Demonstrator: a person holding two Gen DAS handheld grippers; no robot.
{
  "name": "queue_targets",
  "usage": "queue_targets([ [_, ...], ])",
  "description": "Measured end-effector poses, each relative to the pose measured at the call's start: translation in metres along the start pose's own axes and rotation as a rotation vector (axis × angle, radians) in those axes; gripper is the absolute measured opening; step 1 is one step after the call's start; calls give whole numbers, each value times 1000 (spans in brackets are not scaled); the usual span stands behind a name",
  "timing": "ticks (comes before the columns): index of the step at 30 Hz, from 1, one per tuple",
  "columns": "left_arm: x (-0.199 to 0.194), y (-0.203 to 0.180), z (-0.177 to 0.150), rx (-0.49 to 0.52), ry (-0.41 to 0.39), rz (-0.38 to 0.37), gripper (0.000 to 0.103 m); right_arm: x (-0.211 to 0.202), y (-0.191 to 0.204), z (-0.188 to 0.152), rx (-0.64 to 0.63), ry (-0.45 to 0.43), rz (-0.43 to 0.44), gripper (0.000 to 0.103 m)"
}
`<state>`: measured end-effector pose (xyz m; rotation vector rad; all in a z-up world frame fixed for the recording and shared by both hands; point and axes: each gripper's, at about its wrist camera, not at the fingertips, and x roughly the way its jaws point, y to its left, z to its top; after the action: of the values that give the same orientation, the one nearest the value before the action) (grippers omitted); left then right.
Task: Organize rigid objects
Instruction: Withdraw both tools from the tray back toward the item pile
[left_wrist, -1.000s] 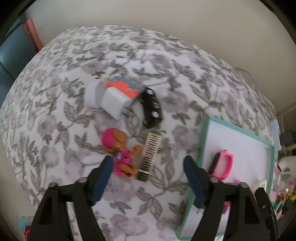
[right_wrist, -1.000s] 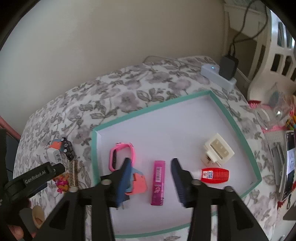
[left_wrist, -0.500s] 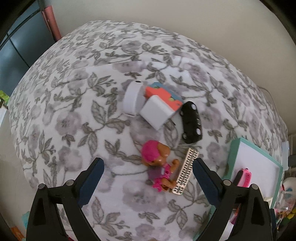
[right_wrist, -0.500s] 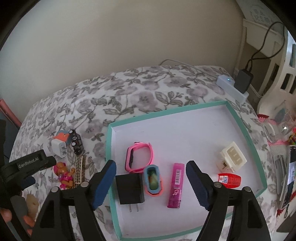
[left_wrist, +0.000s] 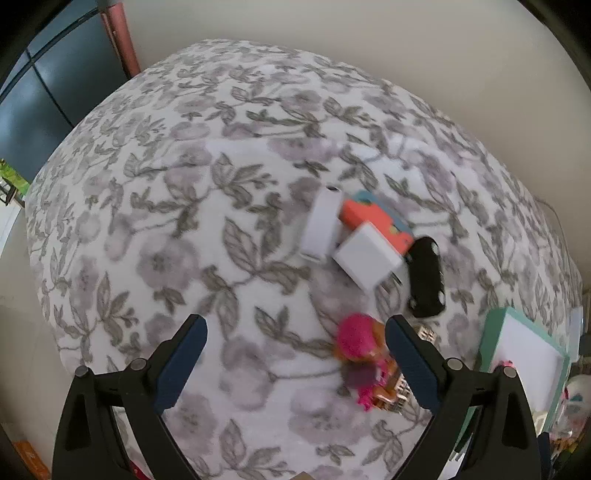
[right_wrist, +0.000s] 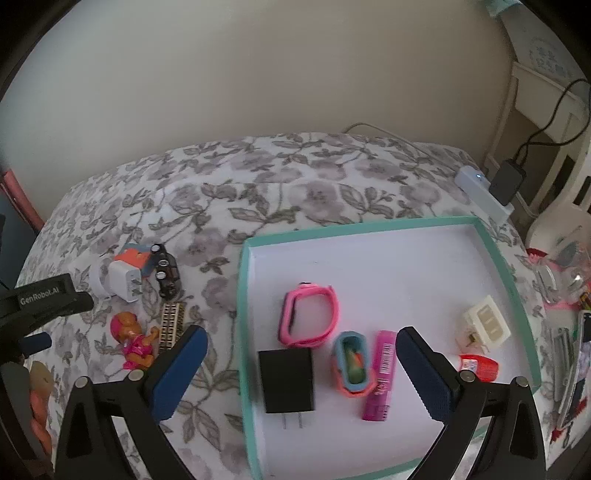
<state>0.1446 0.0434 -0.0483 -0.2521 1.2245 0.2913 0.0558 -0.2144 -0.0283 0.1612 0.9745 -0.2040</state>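
the right gripper (right_wrist: 301, 363) hangs over the tray (right_wrist: 496, 254), its jaws just spread wide with nothing pinched; under them lie a black charger (right_wrist: 287, 380), a small case (right_wrist: 352, 363) and a pink tube (right_wrist: 380, 374), with a pink watch (right_wrist: 308, 314) at 12 o'clock. the left gripper (left_wrist: 295, 356) is over the bed (left_wrist: 184, 184), jaws wide and empty, a doll (left_wrist: 360, 345) by its 3 o'clock finger.

Left wrist view: looked steeply down, close over the floral bedspread (left_wrist: 207, 229), the toy cluster right of centre, the teal tray (left_wrist: 491, 332) cut off at the right edge. Right wrist view: looked down less steeply from higher, the tray (right_wrist: 245, 295) at centre right, wall above. Shared: the doll (left_wrist: 356, 339) (right_wrist: 129, 332), black toy car (left_wrist: 426, 284) (right_wrist: 166, 271), white charger (left_wrist: 365, 254) (right_wrist: 123, 278) and tray.
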Motion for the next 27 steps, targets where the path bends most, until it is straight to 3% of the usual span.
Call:
queue_targets([
  [8, -5, 40, 21, -85, -63, 2, 98, 5, 32, 5, -12, -1, 87, 103],
  [12, -1, 48, 25, -96, -49, -11, 98, 11, 55, 7, -46, 4, 119, 103],
  [27, 30, 10, 19, 38, 66, -77, 98, 45, 80, 6, -75, 72, 121, 103],
])
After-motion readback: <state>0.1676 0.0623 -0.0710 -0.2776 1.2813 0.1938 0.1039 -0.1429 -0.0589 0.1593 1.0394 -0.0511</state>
